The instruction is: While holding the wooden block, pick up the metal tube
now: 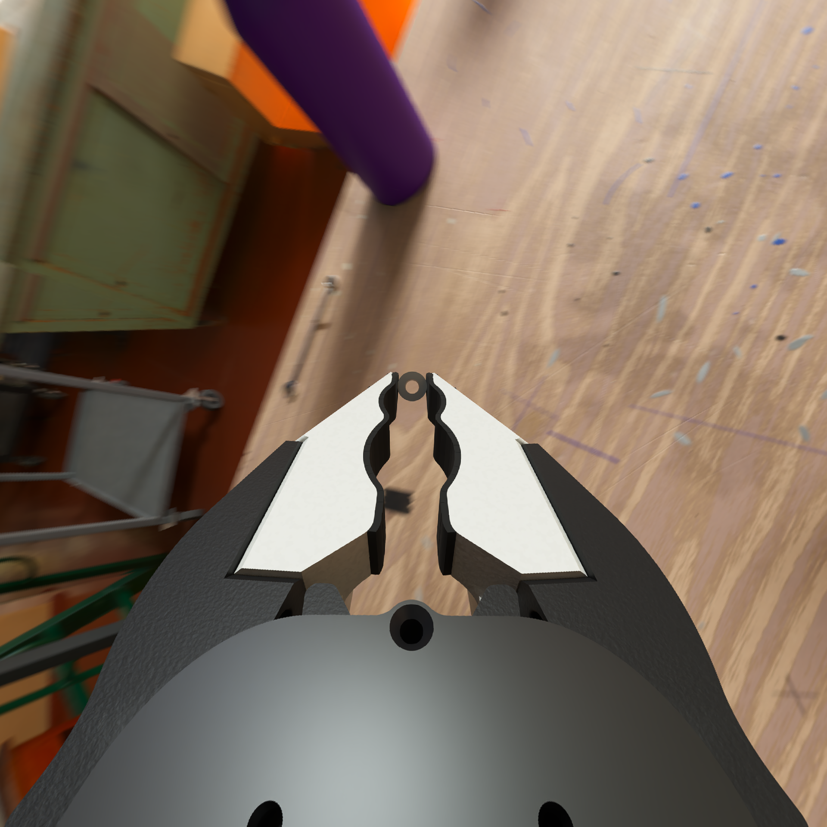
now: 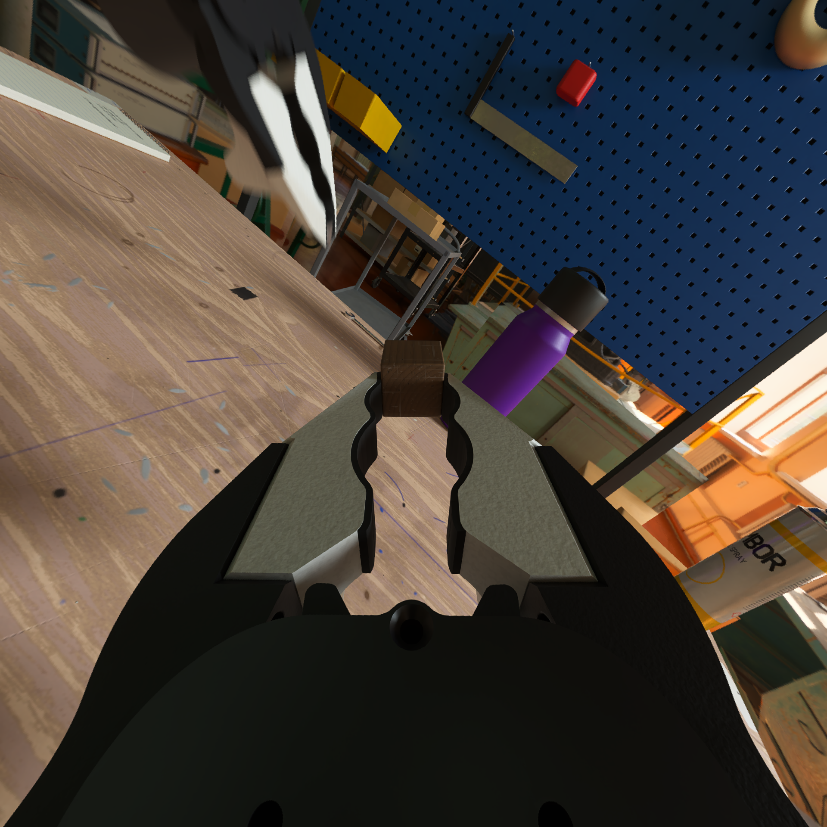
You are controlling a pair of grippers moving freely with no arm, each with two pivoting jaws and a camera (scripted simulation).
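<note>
So my left gripper is pinched down narrow on the metal tube, which I see end-on right at the fingertips, up off the desk. My right gripper is clamped on the wooden block at its tips, also above the desk. A purple bottle stands just behind it, in front of the blue pegboard.
</note>
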